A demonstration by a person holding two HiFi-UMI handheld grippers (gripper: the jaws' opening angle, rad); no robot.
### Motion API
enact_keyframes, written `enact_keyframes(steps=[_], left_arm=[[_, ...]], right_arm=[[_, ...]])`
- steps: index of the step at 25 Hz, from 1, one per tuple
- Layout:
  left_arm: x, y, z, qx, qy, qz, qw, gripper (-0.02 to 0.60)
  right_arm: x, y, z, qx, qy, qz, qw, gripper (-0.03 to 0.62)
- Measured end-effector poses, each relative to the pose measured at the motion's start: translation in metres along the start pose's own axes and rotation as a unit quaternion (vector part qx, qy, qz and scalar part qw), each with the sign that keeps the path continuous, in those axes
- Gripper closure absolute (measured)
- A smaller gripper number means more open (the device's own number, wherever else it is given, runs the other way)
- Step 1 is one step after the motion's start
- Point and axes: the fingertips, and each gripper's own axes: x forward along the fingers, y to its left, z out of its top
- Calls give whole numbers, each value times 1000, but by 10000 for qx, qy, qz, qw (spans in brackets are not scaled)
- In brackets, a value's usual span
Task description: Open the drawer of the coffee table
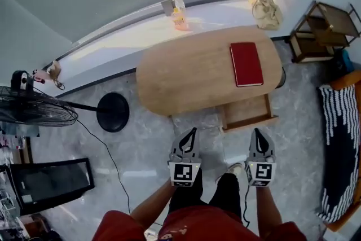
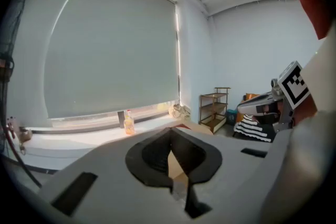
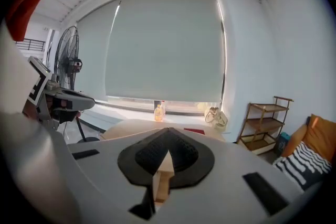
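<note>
Drawer [image 1: 246, 113]: pulled out of the table's [image 1: 192, 73] near side at its right end, below the book [image 1: 246, 64].
Table: oval, wooden, standing on a grey floor [image 1: 141, 144] beside the window sill [image 1: 130, 36].
Book: red, lying flat on the table's right end.
Left gripper [image 1: 193, 131]: raised short of the table, fingers closed, nothing between them.
Right gripper [image 1: 256, 132]: beside it, just before the drawer, fingers closed, nothing held.
Around: bottle [image 1: 179, 17] and bag [image 1: 266, 8] on the sill; fan [image 1: 34, 107] at left; shelf [image 1: 324, 31] at right.
</note>
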Motion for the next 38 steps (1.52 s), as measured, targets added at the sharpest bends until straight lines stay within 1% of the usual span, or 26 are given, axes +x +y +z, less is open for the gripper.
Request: enact_keyframes(steps=[4,8,10,13,14,17,19,22,24,26,29,33,38], left_arm=[[-35,60,66,9,-396,491,9980,574],[-64,116,99,18,-525,900,9946,574],[-79,143,115,-12,-615,1190,9910,574],[-105,183,136,41,-710,1746,9821,574],[-113,194,144,37,-763,1873,9793,574],[-132,212,169,18,-981,2016,9746,574],[-143,217,185,141,-1131,2001,9731,574],[-157,220,202,454,-1322,1957,9706,574],[-165,222,207,546,-1480,1962,9678,574],[-169,226,208,523,-1600,1995,9653,574],[-169,234,204,390,-1641,2066,9638,574],[-167,237,201,290,-1647,2063,9641,574],[-163,236,196,318,-1603,2046,9651,574]], right_arm=[[-7,20,78,-197,-334,81,9992,597],[-2,33,139,-498,-700,172,9962,597],[4,41,171,-583,-911,249,9938,596],[12,63,220,-685,-1225,445,9891,597],[13,72,237,-692,-1327,512,9874,595],[9,91,279,-593,-1618,692,9826,595],[7,101,297,-514,-1819,784,9788,595],[8,114,306,-690,-2006,846,9736,595],[7,116,305,-816,-2029,789,9726,596],[5,114,305,-801,-2079,730,9721,595],[6,112,305,-743,-2118,677,9721,595],[9,115,304,-811,-2086,673,9723,595],[11,118,302,-816,-2058,723,9725,596]])
